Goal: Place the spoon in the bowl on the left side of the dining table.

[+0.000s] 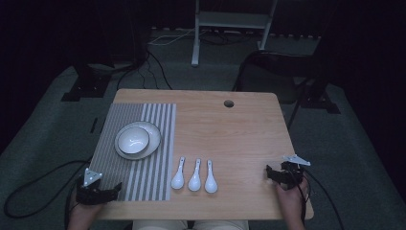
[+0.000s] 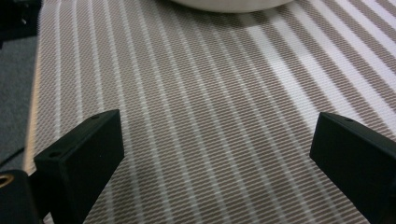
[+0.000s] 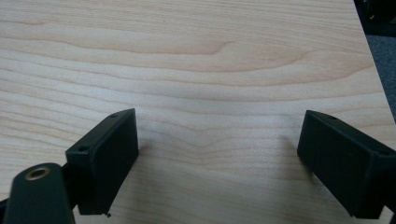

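Stage: while both claws sit parked at the near edge, nothing is gripped, so the work looks about to start.
Left claw (image 1: 114,189): jaws spread wide, empty, low over the striped placemat (image 2: 196,102).
Bowl (image 1: 133,139): ahead of the left claw, nested on a plate (image 1: 154,139).
Three spoons (image 1: 195,176): between the claws, side by side, handles pointing away.
Right claw (image 1: 270,173): jaws wide apart, empty, over bare tabletop (image 3: 196,60).
Next move: probably the right claw reaches leftward to the nearest spoon and pinches its thin handle squarely.
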Available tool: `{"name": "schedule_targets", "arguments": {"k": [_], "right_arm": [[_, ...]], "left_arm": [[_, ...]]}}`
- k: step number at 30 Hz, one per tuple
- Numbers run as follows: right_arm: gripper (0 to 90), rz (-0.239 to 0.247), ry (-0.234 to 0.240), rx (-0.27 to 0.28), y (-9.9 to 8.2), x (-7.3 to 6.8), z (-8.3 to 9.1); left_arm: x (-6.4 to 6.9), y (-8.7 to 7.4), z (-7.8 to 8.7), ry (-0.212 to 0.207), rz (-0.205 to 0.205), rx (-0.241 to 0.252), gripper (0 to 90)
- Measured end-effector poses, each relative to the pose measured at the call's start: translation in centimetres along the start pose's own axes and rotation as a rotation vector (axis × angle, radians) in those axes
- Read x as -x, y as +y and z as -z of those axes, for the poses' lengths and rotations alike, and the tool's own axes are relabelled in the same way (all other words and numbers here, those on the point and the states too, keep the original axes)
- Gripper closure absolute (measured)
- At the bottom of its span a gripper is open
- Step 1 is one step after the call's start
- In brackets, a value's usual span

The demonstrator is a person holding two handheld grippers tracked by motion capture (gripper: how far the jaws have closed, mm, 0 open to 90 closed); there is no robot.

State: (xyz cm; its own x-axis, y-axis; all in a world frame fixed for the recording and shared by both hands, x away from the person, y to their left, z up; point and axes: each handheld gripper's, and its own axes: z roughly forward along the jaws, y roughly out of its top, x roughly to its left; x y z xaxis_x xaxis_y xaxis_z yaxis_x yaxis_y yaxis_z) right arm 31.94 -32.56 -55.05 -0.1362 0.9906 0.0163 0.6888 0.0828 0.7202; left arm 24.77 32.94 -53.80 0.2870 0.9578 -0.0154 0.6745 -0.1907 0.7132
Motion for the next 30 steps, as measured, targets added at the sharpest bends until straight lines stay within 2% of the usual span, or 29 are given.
{"name": "schedule_targets", "arguments": {"k": [4,8,11,17,19,23,25,27,28,30], "right_arm": [[11.8,0.0,0.0,0.0,0.0,0.0,0.0],[11.8,0.0,0.0,0.0,0.0,0.0,0.0],[11.8,0.0,0.0,0.0,0.0,0.0,0.0],[11.8,0.0,0.0,0.0,-0.01,-0.01,0.01],[11.8,0.0,0.0,0.0,-0.01,-0.01,0.01],[11.8,0.0,0.0,0.0,-0.01,-0.01,0.01],[11.8,0.0,0.0,0.0,-0.01,-0.01,0.01],[11.8,0.0,0.0,0.0,-0.01,-0.01,0.01],[11.9,0.0,0.0,0.001,-0.01,-0.01,0.0],[11.8,0.0,0.0,0.001,-0.01,-0.01,0.0]], "left_arm": [[-0.5,-0.27,-0.1,-0.012,0.004,-0.008,3.0],[-0.6,-0.21,-0.05,-0.004,-0.002,-0.007,3.0],[-0.74,-0.31,-0.2,-0.008,0.01,-0.026,3.0],[-0.67,-0.13,-0.31,0.008,-0.006,-0.057,3.0],[-0.57,-0.09,-0.25,0.016,-0.011,-0.053,3.0],[-0.12,0.22,-0.08,-0.005,-0.02,-0.034,2.9],[-0.05,0.2,-0.27,-0.027,-0.022,-0.043,3.0],[-0.03,0.14,-0.41,-0.03,-0.021,-0.048,3.0],[-0.03,0.06,-0.56,-0.05,-0.023,-0.056,3.0],[0.03,0.1,-0.57,-0.052,-0.024,-0.058,3.0]]}}
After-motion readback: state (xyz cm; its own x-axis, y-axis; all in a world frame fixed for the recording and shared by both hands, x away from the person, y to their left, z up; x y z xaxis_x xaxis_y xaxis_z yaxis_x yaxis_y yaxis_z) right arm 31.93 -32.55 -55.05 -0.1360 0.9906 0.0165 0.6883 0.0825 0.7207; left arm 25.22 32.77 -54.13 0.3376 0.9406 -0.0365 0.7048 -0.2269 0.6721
